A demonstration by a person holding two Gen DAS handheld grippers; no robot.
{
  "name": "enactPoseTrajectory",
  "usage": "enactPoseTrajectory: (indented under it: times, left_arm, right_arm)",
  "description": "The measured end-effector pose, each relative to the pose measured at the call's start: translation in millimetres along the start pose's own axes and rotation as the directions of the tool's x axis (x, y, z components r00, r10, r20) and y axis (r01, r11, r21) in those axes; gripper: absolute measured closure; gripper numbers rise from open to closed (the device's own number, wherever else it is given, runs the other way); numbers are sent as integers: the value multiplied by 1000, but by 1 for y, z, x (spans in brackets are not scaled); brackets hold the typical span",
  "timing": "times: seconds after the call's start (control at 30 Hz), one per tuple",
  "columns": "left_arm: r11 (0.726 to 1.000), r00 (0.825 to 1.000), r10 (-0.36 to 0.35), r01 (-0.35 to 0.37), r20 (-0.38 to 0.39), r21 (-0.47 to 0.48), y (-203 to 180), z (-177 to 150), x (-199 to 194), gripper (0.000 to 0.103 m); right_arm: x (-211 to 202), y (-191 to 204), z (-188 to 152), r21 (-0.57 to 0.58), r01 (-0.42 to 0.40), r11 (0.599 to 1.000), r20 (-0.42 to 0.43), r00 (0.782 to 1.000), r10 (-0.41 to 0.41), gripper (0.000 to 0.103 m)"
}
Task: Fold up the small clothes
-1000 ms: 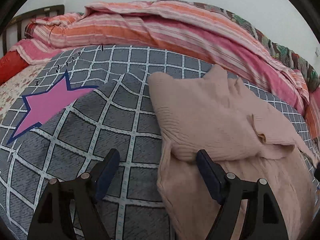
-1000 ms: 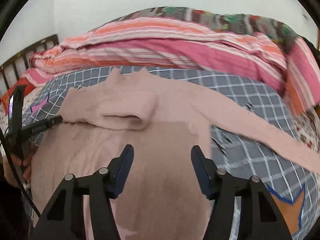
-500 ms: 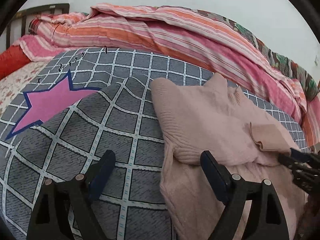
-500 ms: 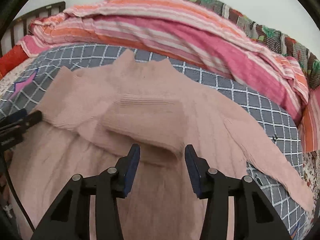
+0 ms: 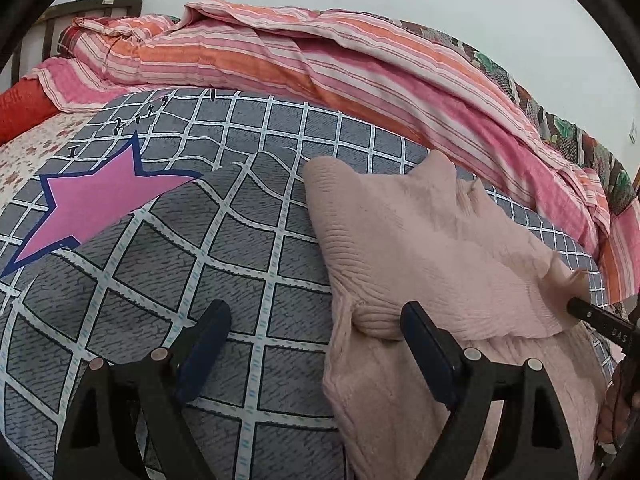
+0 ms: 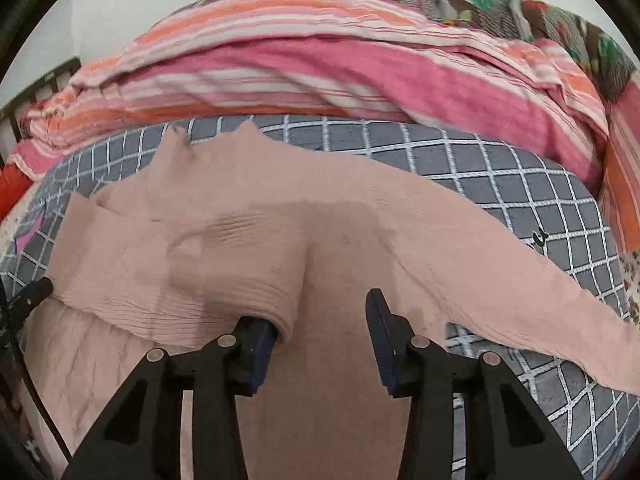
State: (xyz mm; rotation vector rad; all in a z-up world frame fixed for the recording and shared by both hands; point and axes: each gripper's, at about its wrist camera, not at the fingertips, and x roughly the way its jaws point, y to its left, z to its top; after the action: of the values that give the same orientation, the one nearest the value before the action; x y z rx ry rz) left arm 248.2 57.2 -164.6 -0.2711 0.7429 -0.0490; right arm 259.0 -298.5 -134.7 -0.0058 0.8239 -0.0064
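A pale pink knit sweater (image 5: 420,240) lies flat on the grey checked bed cover (image 5: 160,264). Its left sleeve (image 6: 192,276) is folded across the chest; the right sleeve (image 6: 520,280) stretches out to the right. My left gripper (image 5: 316,340) is open, straddling the sweater's left edge low over the cover. My right gripper (image 6: 320,328) is open over the sweater's middle, its left finger against the folded sleeve's cuff (image 6: 280,304). The right gripper's tip also shows in the left wrist view (image 5: 596,316).
A rumpled pink and orange striped quilt (image 5: 320,64) is piled along the back of the bed, with a patterned blanket (image 6: 480,0) behind it. A pink star (image 5: 88,204) is printed on the cover at left. A wooden headboard (image 5: 48,28) is at far left.
The right gripper has come forward and down to the folded sleeve's cuff and its jaws have spread wider. The left gripper has shifted only slightly.
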Motion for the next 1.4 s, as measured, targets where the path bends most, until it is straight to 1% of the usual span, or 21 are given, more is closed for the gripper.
enactPoseTrajectory:
  times: [0.23, 0.27, 0.33, 0.37, 0.43, 0.53, 0.57, 0.6, 0.63, 0.67, 0.73, 0.77, 0.87, 0.9, 0.97, 1.07, 1.1, 1.17, 1.27, 1.33, 1.4]
  left_arm:
    - [1000, 1000, -14, 13, -15, -12, 2, 4, 0, 18]
    - [1000, 999, -18, 18, -29, -10, 1, 7, 1, 21]
    - [996, 997, -77, 78, -23, 37, -7, 15, -2, 32]
    - [994, 995, -95, 96, -11, 55, -11, 21, -2, 33]
    - [996, 998, -67, 68, -19, 57, -19, 34, 10, 34]
    - [998, 988, -44, 48, -150, 26, -22, 45, 45, 50]
    - [999, 986, -47, 51, -161, 18, -21, 46, 53, 54]
    - [999, 990, -47, 50, -134, 21, -21, 46, 52, 61]
    - [998, 992, -51, 55, -117, 29, -21, 47, 50, 86]
    - [997, 994, -59, 63, -97, 38, -19, 48, 47, 88]
    - [999, 999, -37, 37, -32, -8, -8, 49, 37, 89]
    - [998, 999, -41, 40, -23, -37, -1, 47, 35, 89]
    - [998, 997, -50, 48, -55, -37, 5, 38, 36, 88]
    - [998, 997, -50, 48, -52, -38, 6, 38, 35, 86]
    - [998, 998, -40, 38, -48, -47, 9, 37, 31, 74]
    - [991, 995, -96, 93, -34, -94, 20, 29, 24, 69]
    - [989, 994, -105, 101, -32, -104, 22, 27, 21, 68]
    - [989, 993, -113, 109, -32, -103, 21, 24, 19, 64]
    - [995, 995, -91, 89, -39, -53, 10, 20, 17, 56]
    - [998, 997, -66, 66, -42, -3, 2, 17, 14, 51]
    - [998, 998, -47, 48, -43, 35, -5, 14, 11, 50]
  right_arm:
    - [-5, -19, -2, 74, -16, 997, 35, 999, 13, 61]
    - [-5, -20, -3, 76, -23, 997, 37, 999, 20, 61]
    - [-5, -25, -8, 88, -35, 996, 41, 999, 32, 61]
    - [-4, -27, -10, 96, -41, 995, 37, 999, 38, 61]
    - [-5, -32, -11, 120, -49, 992, 33, 998, 45, 61]
    - [-14, -37, -10, 130, -46, 990, 55, 998, 39, 61]
    - [-17, -38, -9, 127, -35, 991, 63, 998, 28, 61]
    - [-19, -39, -9, 120, -23, 993, 67, 998, 15, 60]
    - [-20, -41, -10, 114, -14, 993, 68, 998, 6, 60]
    - [-20, -43, -10, 113, -14, 994, 62, 998, 7, 60]
    - [-15, -48, -11, 117, -18, 993, 37, 999, 14, 60]
    - [-13, -50, -11, 124, -23, 992, 30, 999, 19, 60]
    - [-6, -57, -10, 165, -64, 984, 9, 998, 63, 60]
    - [-1, -59, -10, 181, -74, 981, -5, 997, 77, 60]
    - [9, -59, -11, 191, -70, 979, -38, 996, 79, 60]
    - [14, -58, -11, 189, -55, 980, -39, 997, 64, 62]
    - [13, -58, -11, 187, -57, 981, -31, 997, 64, 65]
    - [12, -56, -12, 177, -62, 982, -15, 998, 65, 90]
    - [7, -54, -11, 168, -61, 984, 16, 998, 59, 97]
    - [0, -53, -11, 158, -59, 986, 50, 997, 52, 97]
    - [4, -51, -12, 150, -24, 988, 15, 1000, 22, 97]
